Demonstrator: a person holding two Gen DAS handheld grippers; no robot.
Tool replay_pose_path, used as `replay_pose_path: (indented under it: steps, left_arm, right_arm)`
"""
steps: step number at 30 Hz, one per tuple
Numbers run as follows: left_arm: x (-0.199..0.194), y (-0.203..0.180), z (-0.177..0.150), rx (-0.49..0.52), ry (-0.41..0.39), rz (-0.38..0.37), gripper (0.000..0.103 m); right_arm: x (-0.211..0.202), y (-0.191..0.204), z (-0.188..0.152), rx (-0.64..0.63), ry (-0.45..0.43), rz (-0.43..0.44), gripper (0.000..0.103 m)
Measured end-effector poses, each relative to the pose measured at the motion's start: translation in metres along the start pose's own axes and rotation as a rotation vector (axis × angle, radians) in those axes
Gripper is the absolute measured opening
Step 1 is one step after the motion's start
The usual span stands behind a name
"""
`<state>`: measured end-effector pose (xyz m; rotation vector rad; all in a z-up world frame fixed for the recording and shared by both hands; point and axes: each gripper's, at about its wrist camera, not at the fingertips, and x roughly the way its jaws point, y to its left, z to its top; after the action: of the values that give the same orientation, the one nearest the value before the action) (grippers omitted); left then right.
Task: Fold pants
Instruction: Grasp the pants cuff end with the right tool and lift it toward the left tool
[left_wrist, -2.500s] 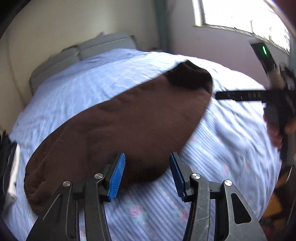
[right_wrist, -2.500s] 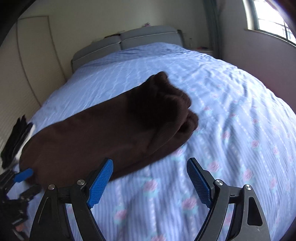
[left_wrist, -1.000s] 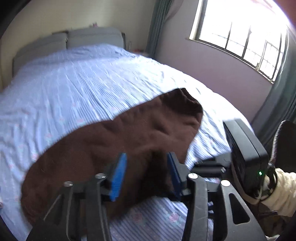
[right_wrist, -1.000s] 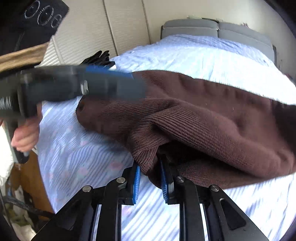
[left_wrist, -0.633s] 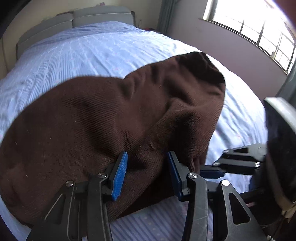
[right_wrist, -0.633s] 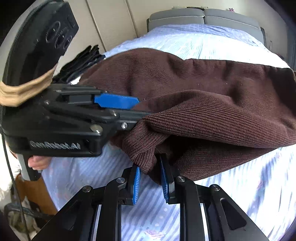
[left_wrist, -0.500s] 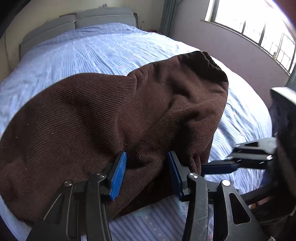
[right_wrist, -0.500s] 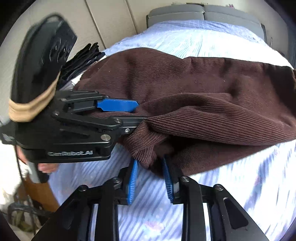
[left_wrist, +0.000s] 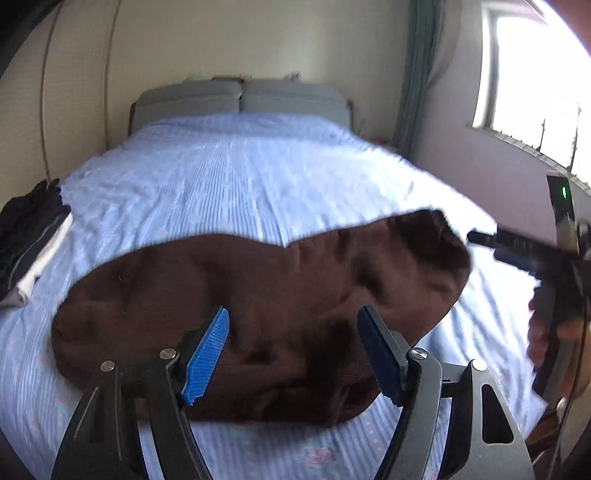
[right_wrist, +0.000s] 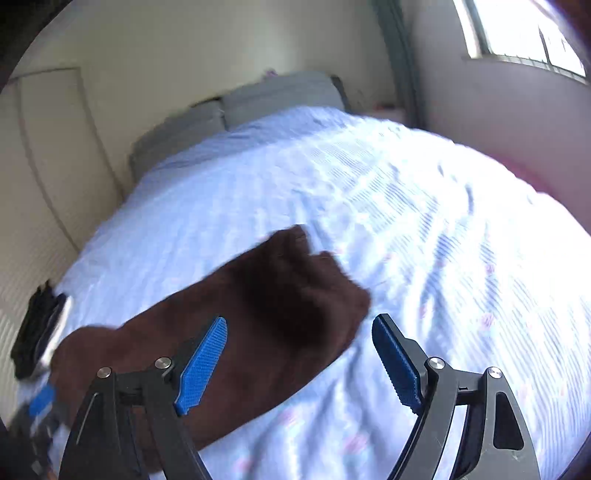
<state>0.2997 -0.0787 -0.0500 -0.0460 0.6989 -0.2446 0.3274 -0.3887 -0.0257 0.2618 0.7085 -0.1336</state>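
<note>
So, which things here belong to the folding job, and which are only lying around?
Job: brown pants, left gripper, right gripper, both open.
Lying about: dark clothes pile at the bed's left edge, grey pillows.

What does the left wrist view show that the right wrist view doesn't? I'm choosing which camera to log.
Only the left wrist view: the person's hand holding the right gripper, and the near folded edge of the pants. Only the right wrist view: the bed right of the pants. Both: pants on the bed, dark clothes, headboard, window, open jaws.
</note>
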Motion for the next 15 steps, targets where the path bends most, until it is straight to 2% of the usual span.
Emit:
replay_pose_path:
  steps: [3,5,7,9,11,13,15]
  left_arm:
    - [0.011,-0.01,-0.017,-0.025,0.071,-0.034,0.07]
    - [0.009,-0.018,-0.03,0.024,0.053,-0.014,0.07]
    - [0.007,-0.028,-0.044,0.064,0.048,0.044,0.07]
    - [0.003,-0.031,-0.058,0.062,0.059,0.035,0.07]
    - [0.004,-0.036,-0.068,0.064,0.075,0.026,0.07]
    - [0.01,-0.043,-0.074,0.084,0.096,0.031,0.069]
    - [0.013,-0.046,-0.079,0.11,0.095,0.047,0.066]
  right_arm:
    - [0.032,-0.016,0.007,0.032,0.072,-0.024,0.08]
    - [0.041,-0.025,0.007,0.031,0.09,-0.006,0.077]
    - [0.05,-0.028,0.011,0.017,0.106,-0.003,0.064]
    - [0.06,-0.024,0.011,0.002,0.129,0.004,0.046]
    - [0.07,-0.021,0.008,-0.016,0.167,-0.01,0.035]
    - [0.07,-0.016,0.01,-0.046,0.14,-0.044,0.028]
    - [0.055,-0.015,0.017,-0.065,0.065,-0.044,0.025]
